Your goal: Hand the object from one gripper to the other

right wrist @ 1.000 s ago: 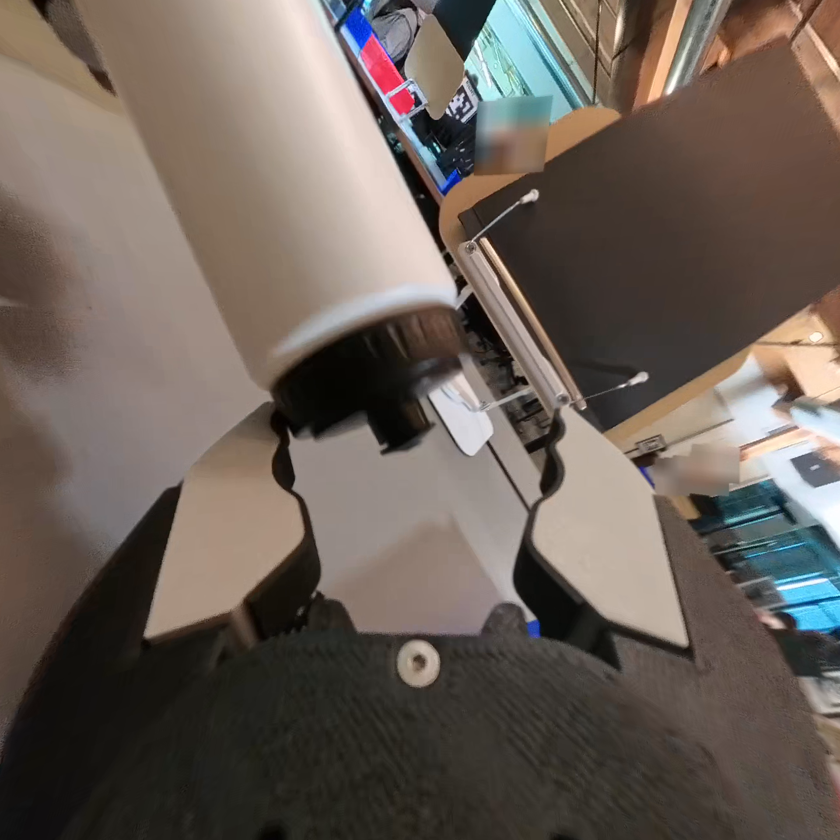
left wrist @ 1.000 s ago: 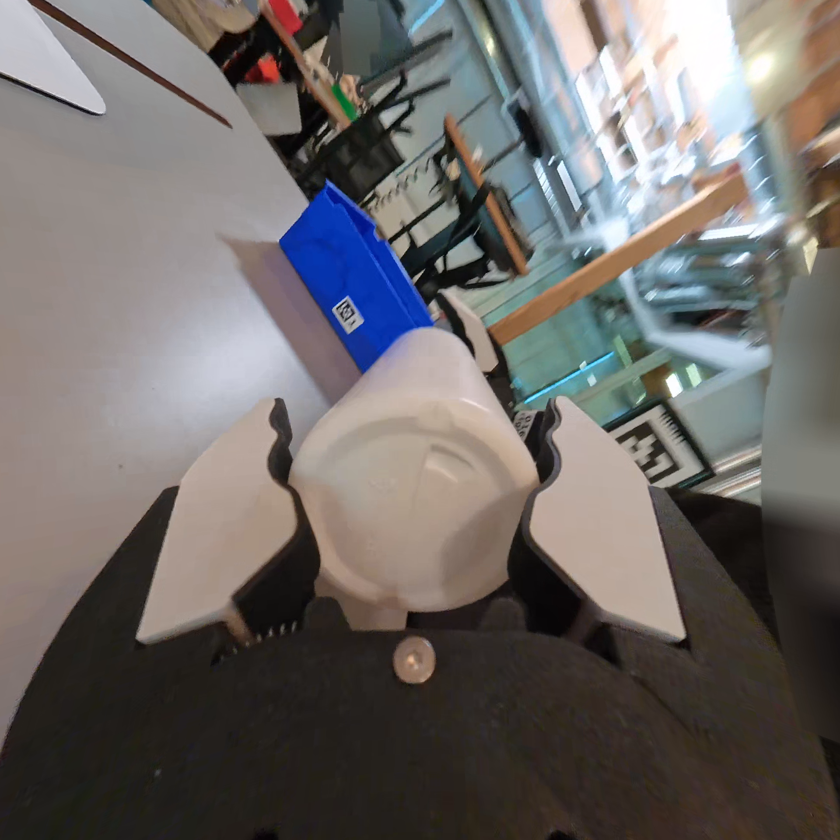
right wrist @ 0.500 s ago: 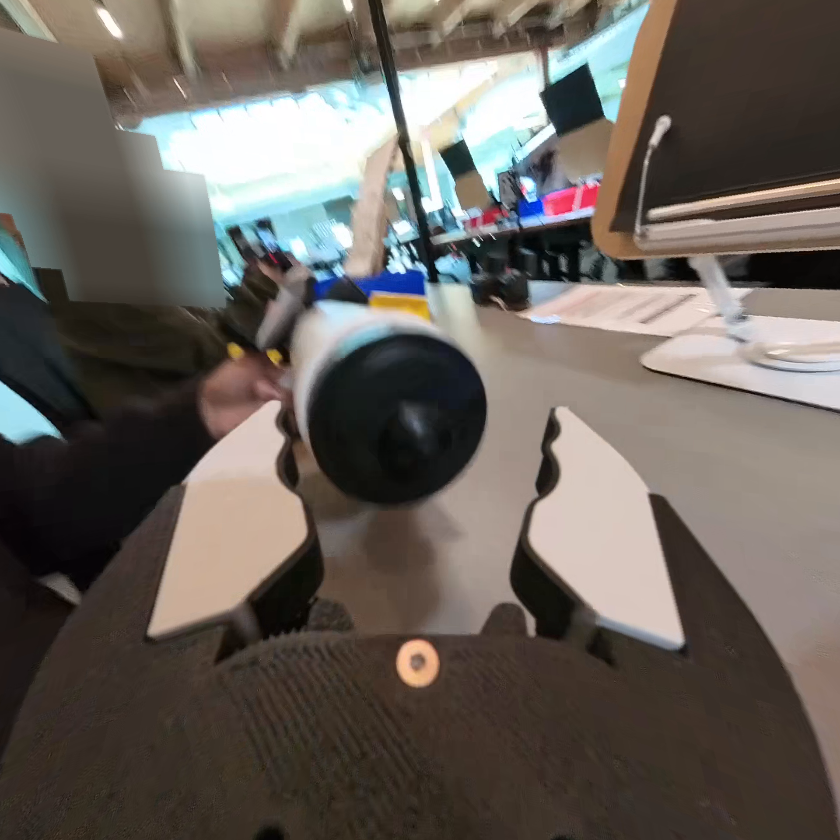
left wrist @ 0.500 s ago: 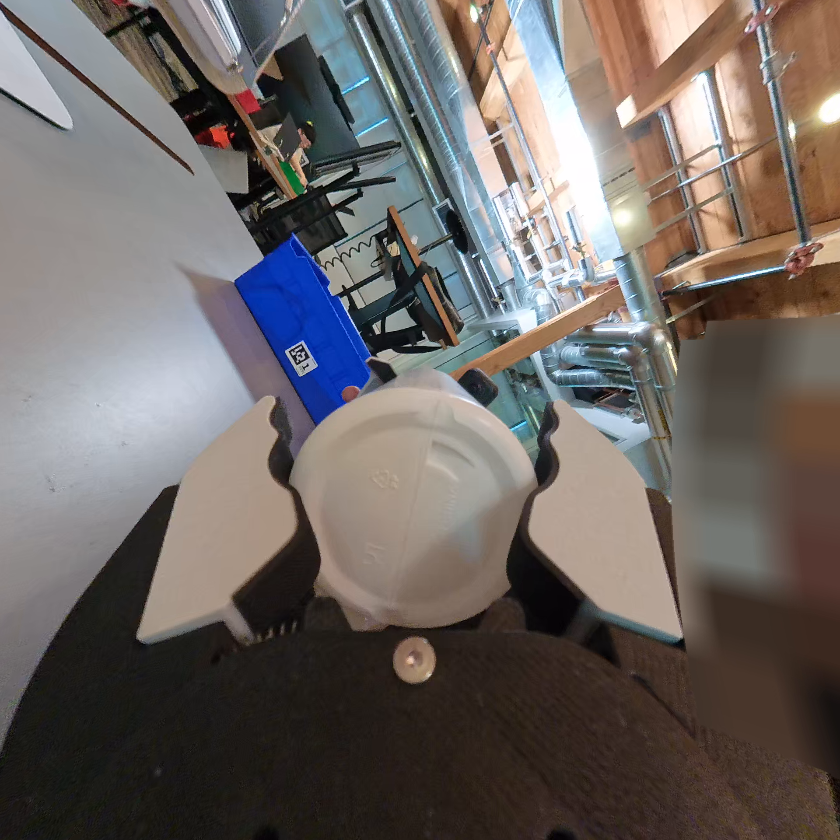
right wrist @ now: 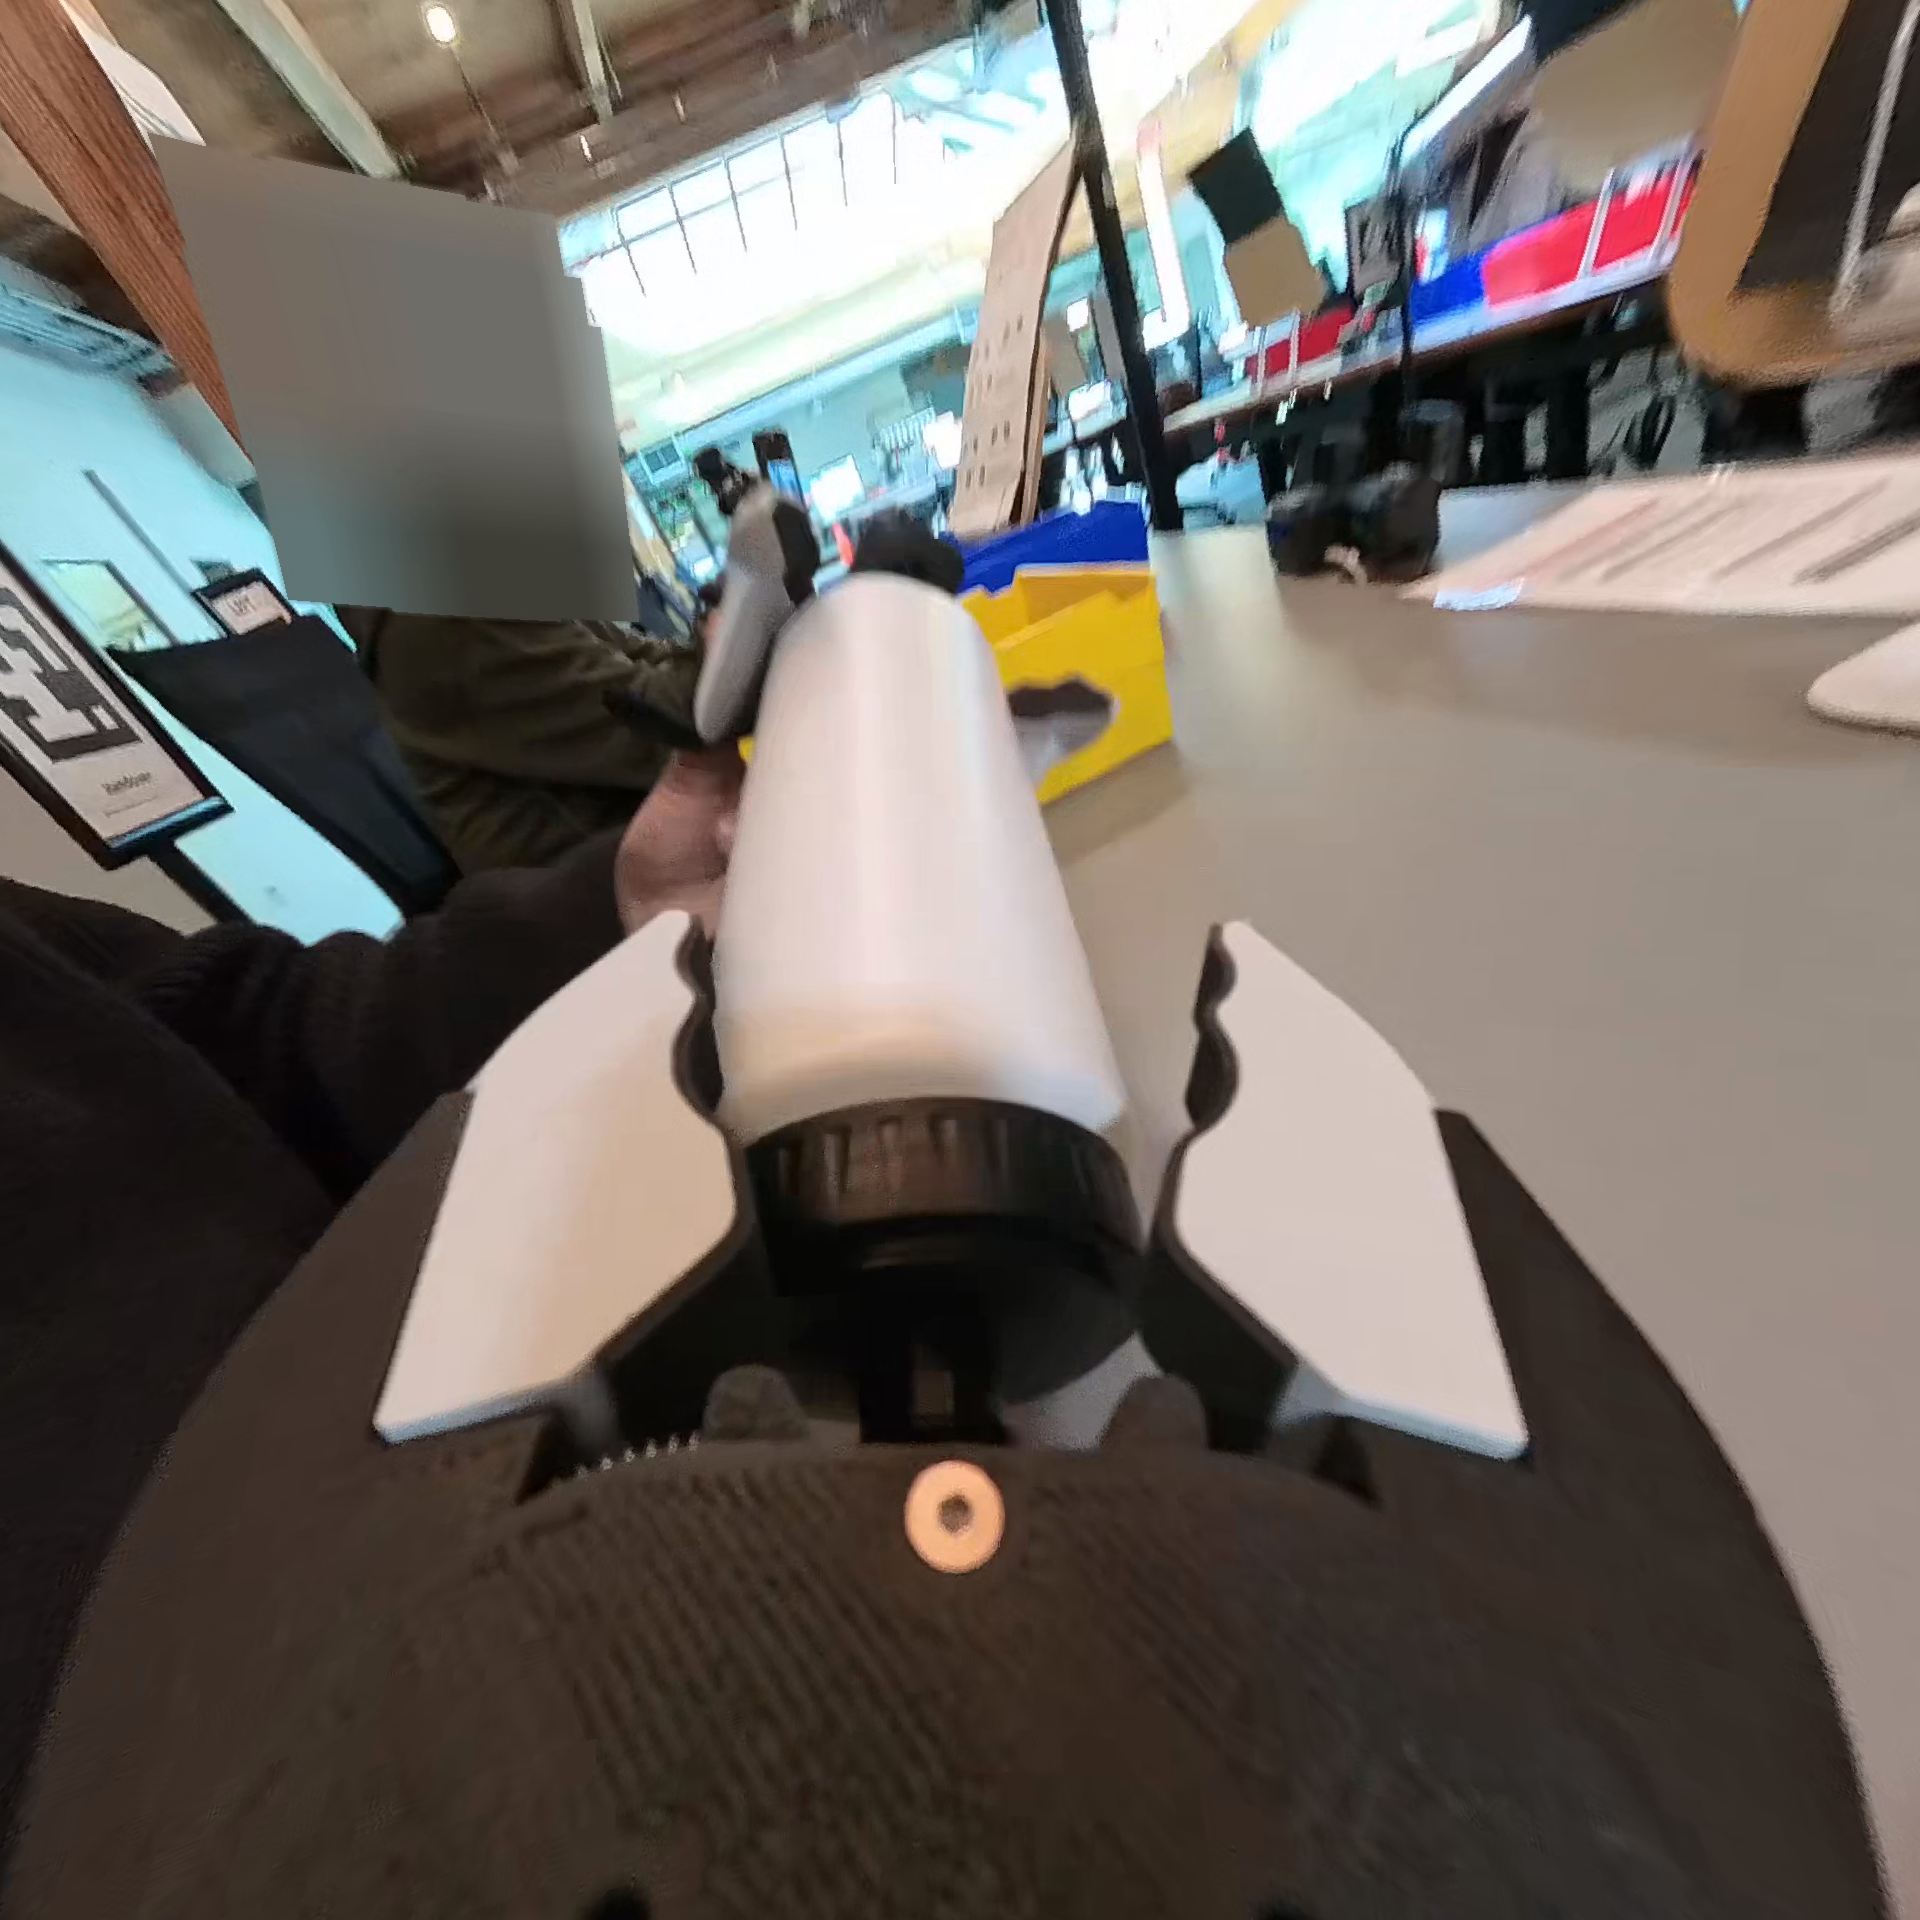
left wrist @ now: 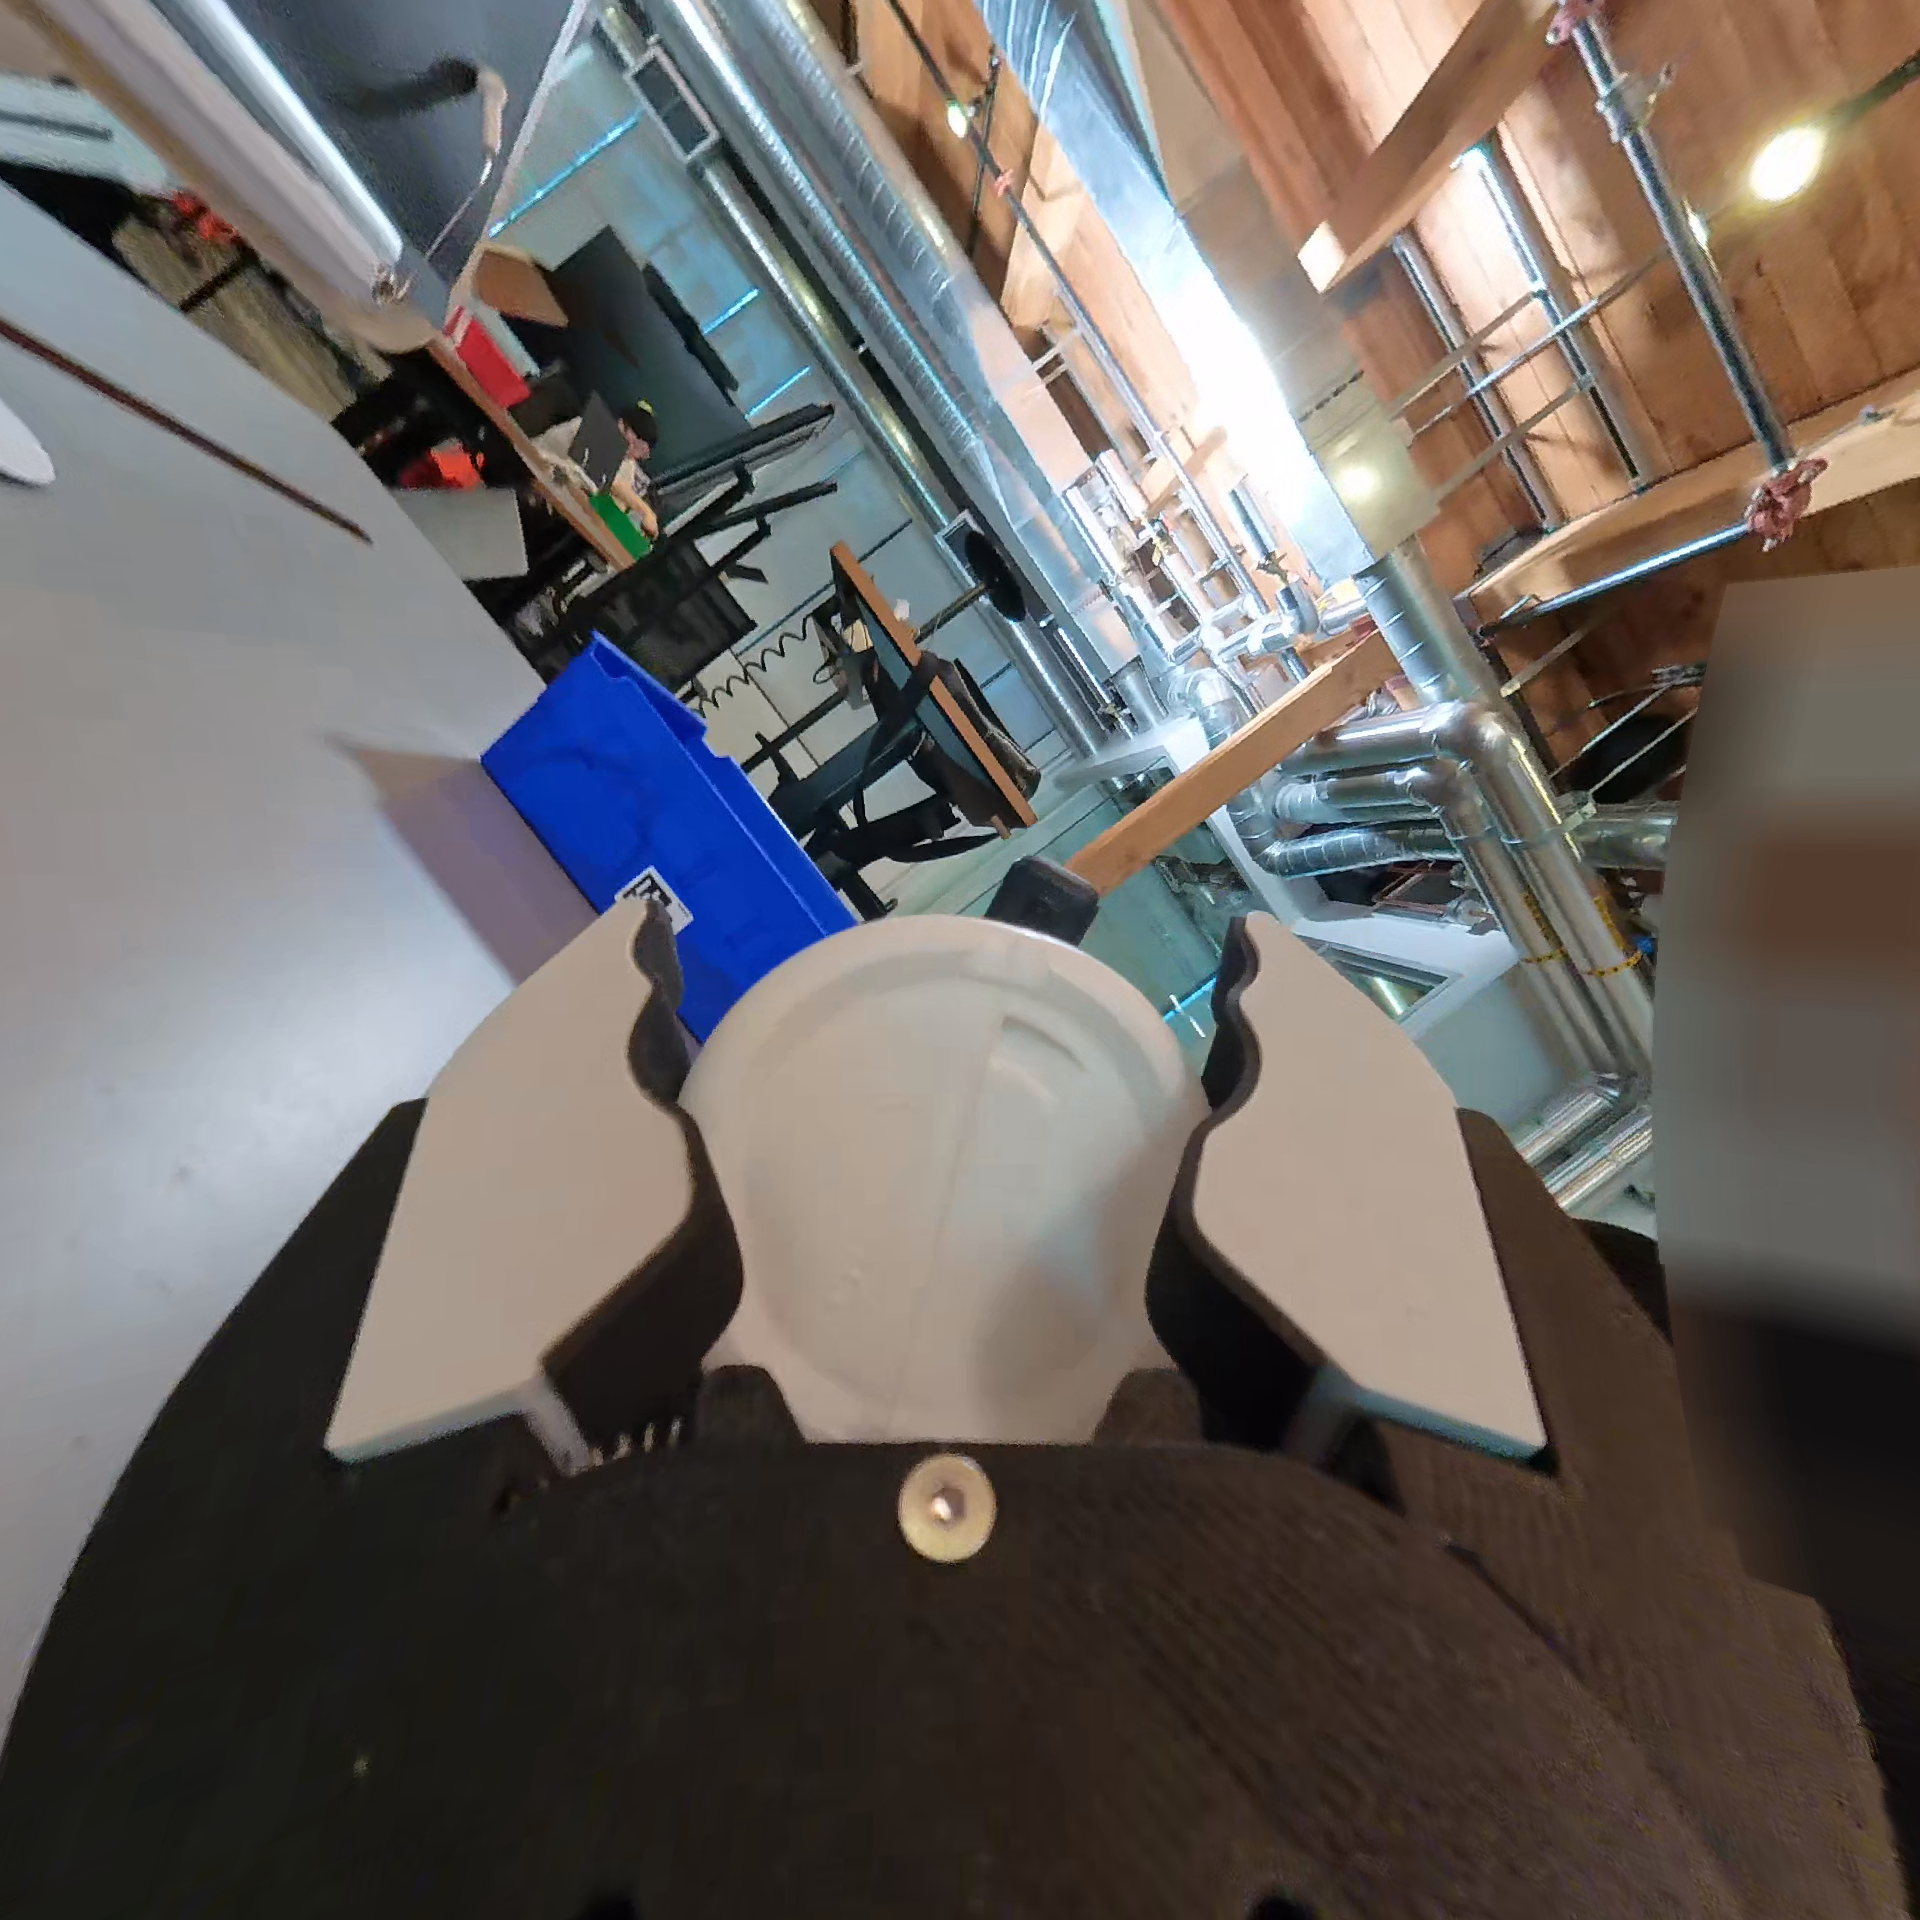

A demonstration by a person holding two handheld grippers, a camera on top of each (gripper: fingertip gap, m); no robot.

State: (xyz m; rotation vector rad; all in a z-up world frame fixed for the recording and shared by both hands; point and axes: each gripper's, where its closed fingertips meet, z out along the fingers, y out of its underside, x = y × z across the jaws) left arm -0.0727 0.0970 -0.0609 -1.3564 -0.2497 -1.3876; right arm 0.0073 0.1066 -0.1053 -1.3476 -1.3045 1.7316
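- Left gripper (left wrist: 940, 1049) fingers clamp the white bottle (left wrist: 935, 1153) base.
- Right gripper (right wrist: 951, 1049) fingers gape around its black cap (right wrist: 935, 1195) at 12 o'clock; releasing early would likely drop it.

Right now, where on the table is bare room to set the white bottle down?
The grey table is bare right of the white bottle, between the yellow bin and the papers. Near that bin and the blue bin it is crowded.

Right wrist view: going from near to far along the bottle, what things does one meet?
Right claw → black cap → white bottle body → left claw gripping its far end → yellow bin → blue bin.
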